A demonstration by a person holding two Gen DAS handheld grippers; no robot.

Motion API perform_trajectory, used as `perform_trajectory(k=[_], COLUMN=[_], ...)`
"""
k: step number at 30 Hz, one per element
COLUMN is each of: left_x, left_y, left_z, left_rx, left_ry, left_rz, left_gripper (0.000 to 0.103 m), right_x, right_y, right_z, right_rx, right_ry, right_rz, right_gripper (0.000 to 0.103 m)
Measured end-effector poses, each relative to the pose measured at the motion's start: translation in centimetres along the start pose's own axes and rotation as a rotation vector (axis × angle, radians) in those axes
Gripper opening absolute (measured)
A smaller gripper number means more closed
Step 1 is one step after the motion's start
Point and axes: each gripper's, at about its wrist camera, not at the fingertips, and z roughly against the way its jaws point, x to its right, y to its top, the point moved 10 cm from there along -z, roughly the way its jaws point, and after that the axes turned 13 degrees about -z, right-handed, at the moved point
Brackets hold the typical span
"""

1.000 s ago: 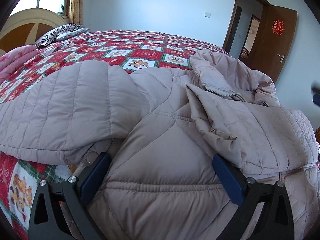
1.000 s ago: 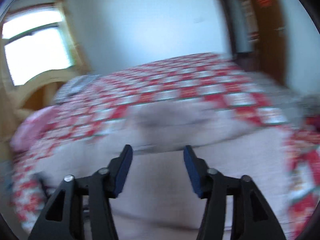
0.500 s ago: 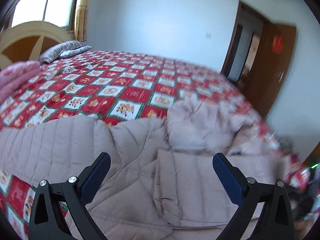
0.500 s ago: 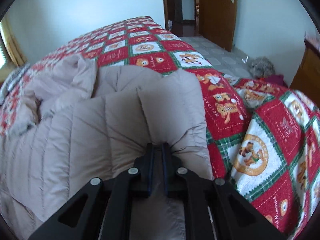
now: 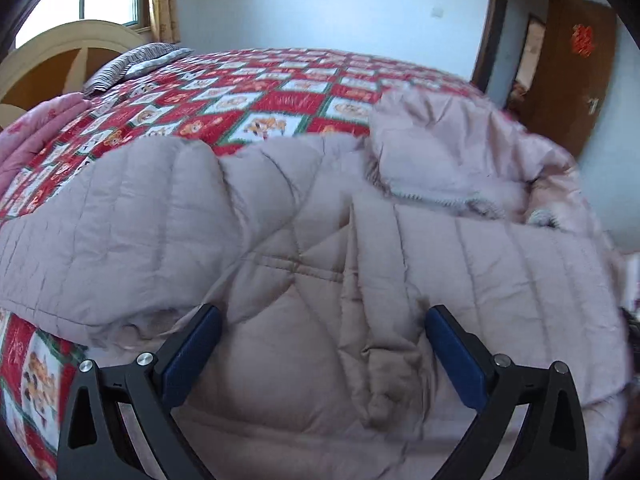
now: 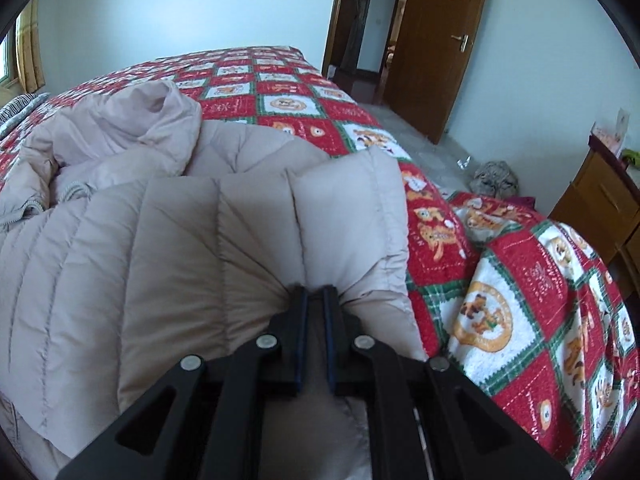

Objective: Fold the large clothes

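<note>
A large beige quilted down coat (image 5: 304, 248) lies spread on a bed with a red patchwork cover (image 5: 280, 96). Its hood (image 6: 132, 120) is bunched up toward the far side. My left gripper (image 5: 320, 328) hangs open over the coat's near part, its blue pads wide apart with the fabric below them. In the right wrist view my right gripper (image 6: 314, 300) is shut on a pinched fold at the coat's (image 6: 160, 248) right-hand edge, and the cloth puckers around the pads.
A striped pillow (image 5: 132, 62) and a pink blanket (image 5: 36, 132) lie by the wooden headboard (image 5: 60, 56). An open wooden door (image 6: 440, 48) stands beyond the bed. A wooden cabinet (image 6: 600, 208) and a grey bundle (image 6: 496, 180) on the floor are to the right.
My right gripper came down onto the coat's edge and shut on a fold of it. The left gripper's view pulled back from the coat and then came closer again, jaws still open.
</note>
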Motion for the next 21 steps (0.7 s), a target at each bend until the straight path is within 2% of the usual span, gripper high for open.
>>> perform_trajectory(k=[2, 4, 6, 7, 8, 11, 14, 17, 21], left_x=[-2.6, -7.2, -14.4, -16.8, -20.9, -29.5, -36.7, -40.3, -42.3], left_y=[0.6, 1.0, 0.5, 0.2, -0.5, -3.0, -6.8, -9.6, -12.3], left_z=[2.7, 5.4, 7.4, 7.9, 8.7, 9.7, 9.5, 8.2, 5.9], left_rx=[0.070, 0.146, 0.169, 0.169, 0.168, 0.133, 0.014, -0.050, -0.064], left_ry=[0.002, 0.010, 0.108, 0.154, 0.237, 0.418, 0.570, 0.562, 0.453], left_rz=[0.071, 0.166, 0.277, 0.309, 0.356, 0.439, 0.510, 0.605, 0.795], left_gripper=[0.102, 0.102, 0.102, 0.102, 0.102, 0.102, 0.102, 0.102, 0.102], right_x=[0.2, 0.4, 0.4, 0.4, 0.5, 0.4, 0.2, 0.1, 0.1], right_y=[0.1, 0.3, 0.1, 0.1, 0.0, 0.1, 0.1, -0.1, -0.2], right_z=[0.0, -0.2, -0.1, 0.0, 0.1, 0.2, 0.2, 0.2, 0.2], right_rx=[0.001, -0.001, 0.002, 0.004, 0.007, 0.013, 0.018, 0.017, 0.015], right_ry=[0.016, 0.030, 0.029, 0.028, 0.029, 0.036, 0.038, 0.043, 0.045], right_rz=[-0.016, -0.033, -0.036, -0.037, -0.041, -0.050, -0.048, -0.045, -0.046], right_gripper=[0.010, 0.011, 0.011, 0.011, 0.011, 0.012, 0.013, 0.014, 0.015])
